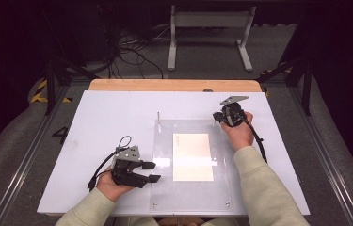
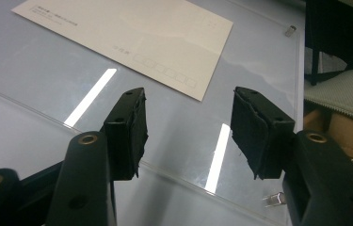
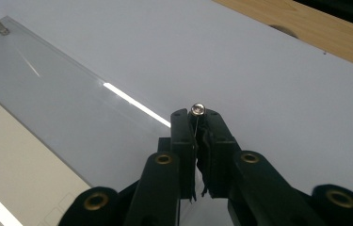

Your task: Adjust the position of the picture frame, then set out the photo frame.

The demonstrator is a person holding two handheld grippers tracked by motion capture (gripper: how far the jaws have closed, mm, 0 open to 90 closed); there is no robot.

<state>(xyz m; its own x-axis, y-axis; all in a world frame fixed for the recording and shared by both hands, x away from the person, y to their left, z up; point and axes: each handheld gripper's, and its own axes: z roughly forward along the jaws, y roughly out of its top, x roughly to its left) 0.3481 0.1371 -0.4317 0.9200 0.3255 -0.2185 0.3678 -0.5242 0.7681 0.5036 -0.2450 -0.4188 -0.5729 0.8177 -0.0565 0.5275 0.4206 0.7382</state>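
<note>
A cream card [image 1: 192, 156] lies under a clear acrylic plate [image 1: 162, 188] on the white table. My right gripper [image 1: 217, 117] is at the plate's far right corner. In the right gripper view my right gripper [image 3: 197, 121] is shut on a small metal pin [image 3: 197, 109], whose round head pokes out above the pads. My left gripper [image 1: 151, 171] rests at the plate's left edge, near the front. Its jaws stand open in the left gripper view, where my left gripper [image 2: 188, 127] hangs over the plate [image 2: 33, 80] and points at the card [image 2: 132, 37] with nothing between the pads.
A thin metal pin [image 1: 158, 115] stands upright at the plate's far left corner. Small metal fasteners [image 2: 275, 199] sit at the plate's near corners. A wooden strip [image 1: 174, 85] borders the table's far edge. Beyond it are cables and a white stand [image 1: 209, 33] on the floor.
</note>
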